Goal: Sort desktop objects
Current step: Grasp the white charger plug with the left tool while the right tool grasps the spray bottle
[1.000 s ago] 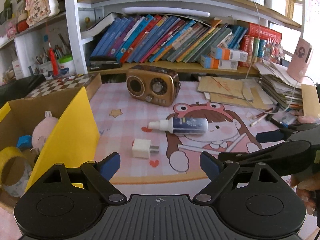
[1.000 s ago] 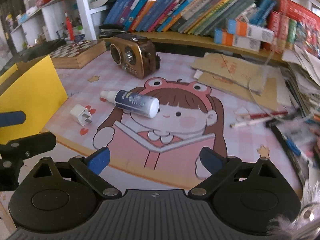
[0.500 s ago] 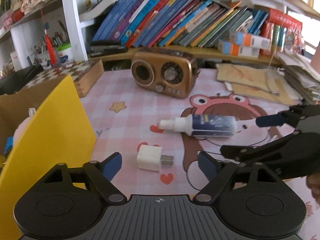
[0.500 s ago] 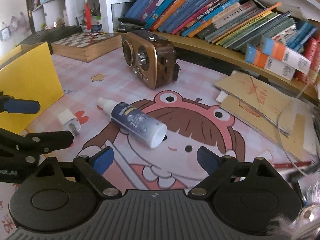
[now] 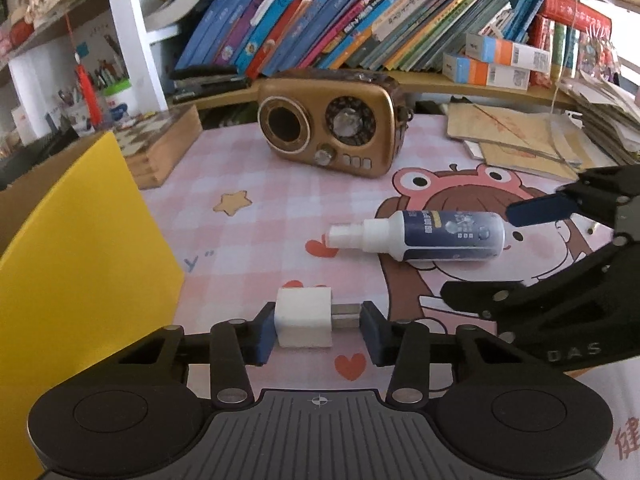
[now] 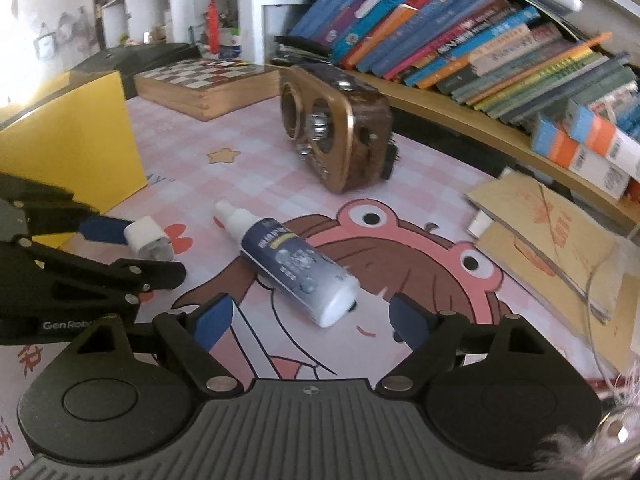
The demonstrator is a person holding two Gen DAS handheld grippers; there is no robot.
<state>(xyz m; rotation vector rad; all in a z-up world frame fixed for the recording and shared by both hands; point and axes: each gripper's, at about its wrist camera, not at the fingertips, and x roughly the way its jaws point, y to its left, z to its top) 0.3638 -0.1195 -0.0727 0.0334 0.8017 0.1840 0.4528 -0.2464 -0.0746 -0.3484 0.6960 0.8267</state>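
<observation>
Left gripper point(image 5: 319, 332): matte black body with ribbed grey centre plate, two round housings, silver screws at the linkage pivots, blue pads point(image 5: 264, 334). Right gripper point(image 6: 311, 320): same black build, silver screws, blue pads point(image 6: 210, 322). White lettering "Gen Rob…" and "DAS" marks the side arms.

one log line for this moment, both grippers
left gripper: shut on white charger | right gripper: open around spray bottle base | both on mat
</observation>
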